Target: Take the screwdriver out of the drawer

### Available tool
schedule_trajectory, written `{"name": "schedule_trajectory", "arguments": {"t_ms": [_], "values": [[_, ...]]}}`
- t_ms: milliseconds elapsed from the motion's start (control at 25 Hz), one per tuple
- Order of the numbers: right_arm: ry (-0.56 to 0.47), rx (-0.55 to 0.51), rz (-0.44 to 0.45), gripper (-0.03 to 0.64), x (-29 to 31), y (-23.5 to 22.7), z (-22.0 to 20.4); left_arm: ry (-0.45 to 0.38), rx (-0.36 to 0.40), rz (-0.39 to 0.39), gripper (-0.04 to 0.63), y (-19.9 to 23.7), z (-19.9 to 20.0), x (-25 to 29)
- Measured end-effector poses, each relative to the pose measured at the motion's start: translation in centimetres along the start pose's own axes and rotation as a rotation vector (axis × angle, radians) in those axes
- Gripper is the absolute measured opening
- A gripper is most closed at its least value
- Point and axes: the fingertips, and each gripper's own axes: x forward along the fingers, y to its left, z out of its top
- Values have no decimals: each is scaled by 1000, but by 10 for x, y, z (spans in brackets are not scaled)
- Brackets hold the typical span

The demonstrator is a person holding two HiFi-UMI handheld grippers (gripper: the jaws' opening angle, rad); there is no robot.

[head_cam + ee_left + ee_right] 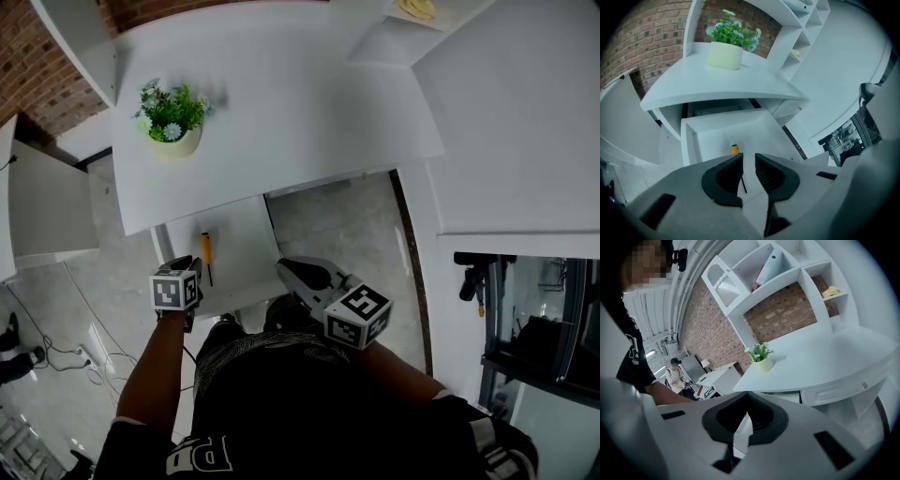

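The screwdriver [206, 253], with a yellow handle and thin dark shaft, lies in the open white drawer [242, 246] under the desk. My left gripper [195, 272] hovers at the drawer's front left, just short of the shaft's tip. In the left gripper view its jaws [749, 161] stand a little apart over the screwdriver [735, 149], whose shaft shows through the gap; nothing is gripped. The drawer [723, 120] is pulled well out. My right gripper [286, 269] is at the drawer's front right corner, and its jaws [746, 398] are closed together and empty.
A potted plant [172, 123] stands on the white desk [300, 103] above the drawer. Shelves hold a yellow cloth [830, 290]. Cables [70, 352] lie on the floor at left. A person [676, 373] sits far off by another desk.
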Motion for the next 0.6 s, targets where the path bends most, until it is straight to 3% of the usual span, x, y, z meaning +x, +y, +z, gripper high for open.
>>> {"name": "schedule_trajectory", "arguments": {"t_ms": [280, 600], "values": [[39, -6, -4, 5, 2, -13, -1, 68, 8, 32, 80, 13, -15, 41], [84, 15, -23, 5, 3, -38, -8, 149, -34, 49, 80, 29, -30, 76]]}}
